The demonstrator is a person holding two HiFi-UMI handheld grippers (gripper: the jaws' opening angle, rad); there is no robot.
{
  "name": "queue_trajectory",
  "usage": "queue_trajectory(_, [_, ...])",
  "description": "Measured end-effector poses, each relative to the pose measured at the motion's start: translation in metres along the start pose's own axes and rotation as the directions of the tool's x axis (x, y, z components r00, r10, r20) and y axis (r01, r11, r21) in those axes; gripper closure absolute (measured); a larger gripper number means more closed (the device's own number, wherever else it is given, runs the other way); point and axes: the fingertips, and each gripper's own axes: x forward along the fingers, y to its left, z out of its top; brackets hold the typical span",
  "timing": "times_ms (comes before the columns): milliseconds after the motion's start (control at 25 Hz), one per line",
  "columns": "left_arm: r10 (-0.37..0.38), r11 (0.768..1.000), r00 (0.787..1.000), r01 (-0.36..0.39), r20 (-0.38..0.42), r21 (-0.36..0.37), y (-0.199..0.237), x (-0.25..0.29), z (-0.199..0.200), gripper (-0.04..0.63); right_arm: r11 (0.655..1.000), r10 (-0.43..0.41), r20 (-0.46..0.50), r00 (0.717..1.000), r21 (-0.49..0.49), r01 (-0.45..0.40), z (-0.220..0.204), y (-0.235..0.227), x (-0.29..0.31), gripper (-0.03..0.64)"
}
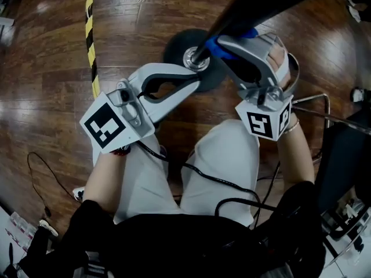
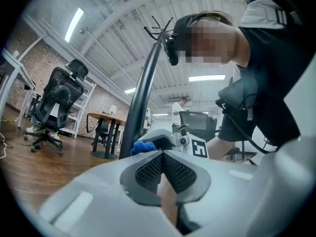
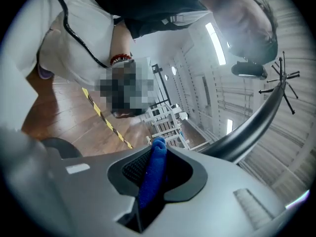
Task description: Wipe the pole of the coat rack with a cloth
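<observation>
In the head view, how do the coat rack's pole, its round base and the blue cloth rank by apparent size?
1. pole, though nearness to the camera enlarges it
2. round base, partly covered
3. blue cloth, clearly smallest

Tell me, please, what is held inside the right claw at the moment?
A blue cloth is pinched inside the right claw, and its end pokes out past the tips. The claw body covers the rest, so how much cloth lies further in cannot be seen.
</observation>
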Motion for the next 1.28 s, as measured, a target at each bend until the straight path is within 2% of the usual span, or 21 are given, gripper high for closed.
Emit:
queue_trajectory(200, [0.044,0.999,0.999,-0.044,0.007,0.017,0.007,0.006,-0.003,0.589,0.994,0.065,-0.029,0.997,0.095,-0.062,-0.02,0.051,0.005,0.554])
queue_trajectory(400, [0.108,0.994,0.994,-0.109,0.024,0.016,0.018,-0.003,-0.006,0.589,0.987,0.11,-0.066,0.992,0.121,-0.101,-0.033,0.089,0.012,0.554])
queue_trajectory(520, [0.125,0.992,0.992,-0.125,0.029,0.003,0.022,-0.005,-0.005,0.589,0.979,0.132,-0.093,0.987,0.17,-0.115,-0.045,0.112,0.01,0.554])
queue_trajectory(640, [0.11,0.994,0.993,-0.11,0.031,0.016,0.018,-0.003,-0.003,0.589,0.956,0.165,-0.114,0.98,0.263,-0.13,-0.059,0.136,0.007,0.554])
queue_trajectory(720, [0.101,0.995,0.995,-0.101,0.019,0.014,0.018,-0.002,-0.007,0.589,0.924,0.201,-0.124,0.972,0.355,-0.146,-0.07,0.155,0.007,0.554])
queue_trajectory(840, [0.103,0.995,0.994,-0.103,0.019,-0.004,0.02,-0.003,-0.007,0.589,0.845,0.264,-0.155,0.952,0.513,-0.151,-0.088,0.18,0.007,0.554])
queue_trajectory(920, [0.103,0.995,0.994,-0.103,0.02,-0.003,0.019,-0.003,-0.004,0.589,0.77,0.276,-0.16,0.948,0.627,-0.118,-0.099,0.193,0.007,0.554])
queue_trajectory(1000, [0.099,0.995,0.995,-0.1,0.019,0.009,0.016,-0.005,-0.003,0.589,0.673,0.278,-0.156,0.948,0.735,-0.077,-0.109,0.206,0.007,0.554])
queue_trajectory(1080, [0.094,0.995,0.995,-0.095,0.026,0.022,0.013,-0.006,-0.001,0.589,0.555,0.293,-0.177,0.94,0.832,-0.017,-0.124,0.221,0.007,0.554])
queue_trajectory(1280, [0.107,0.994,0.993,-0.108,0.04,0.022,0.013,-0.009,-0.001,0.589,0.295,0.362,-0.295,0.884,0.936,0.192,-0.179,0.26,0.001,0.554])
